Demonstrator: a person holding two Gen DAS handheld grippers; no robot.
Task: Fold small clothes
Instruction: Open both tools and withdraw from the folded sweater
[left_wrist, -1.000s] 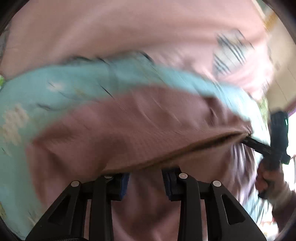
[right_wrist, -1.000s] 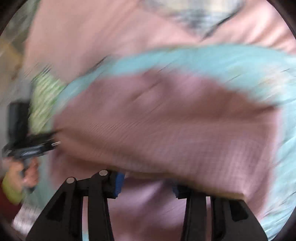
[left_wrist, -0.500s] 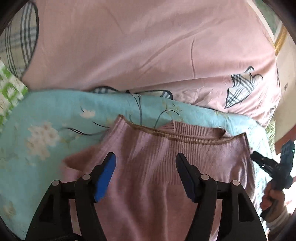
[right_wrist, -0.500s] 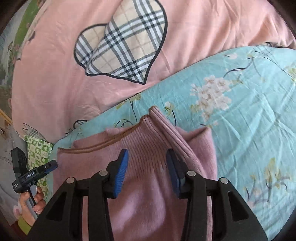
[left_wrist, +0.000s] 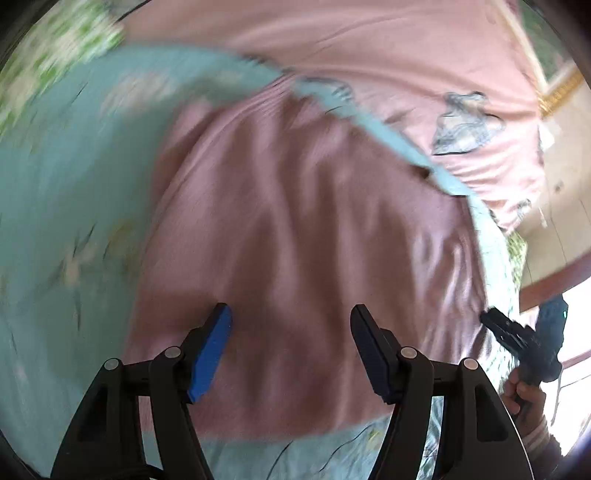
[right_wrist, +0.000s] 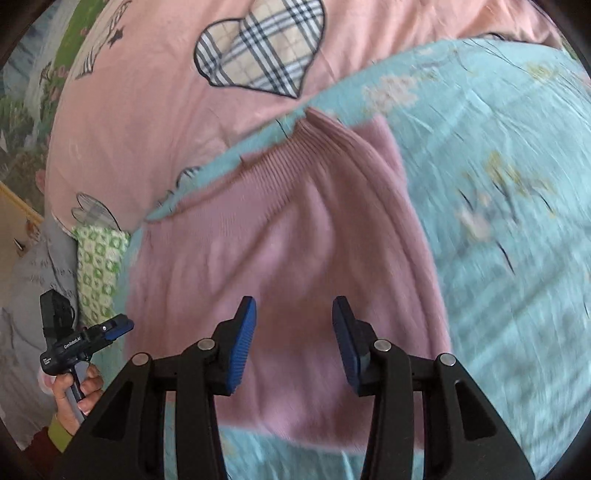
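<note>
A pink knitted garment (left_wrist: 295, 221) lies folded flat on a teal floral sheet (left_wrist: 74, 184), its ribbed hem pointing away. My left gripper (left_wrist: 290, 310) hovers open over the garment's near half, with nothing between its blue pads. In the right wrist view the same garment (right_wrist: 280, 258) fills the middle, its ribbed corner at the far end. My right gripper (right_wrist: 294, 301) is open above it, its pads clear of the cloth. Each view catches the other gripper at the garment's side: the right one (left_wrist: 487, 317) and the left one (right_wrist: 123, 326), each held in a hand.
The teal sheet (right_wrist: 498, 184) rests on a pink quilt (right_wrist: 155, 110) with a plaid heart (right_wrist: 258, 48). A green-and-white patterned cloth (right_wrist: 98, 266) lies beside the sheet's left edge. A wall and wooden trim (left_wrist: 554, 92) stand at the far right.
A second ago both grippers carried the garment's edge forward. They let go, the left jaws spreading wide, and both have since drawn back over the folded garment.
</note>
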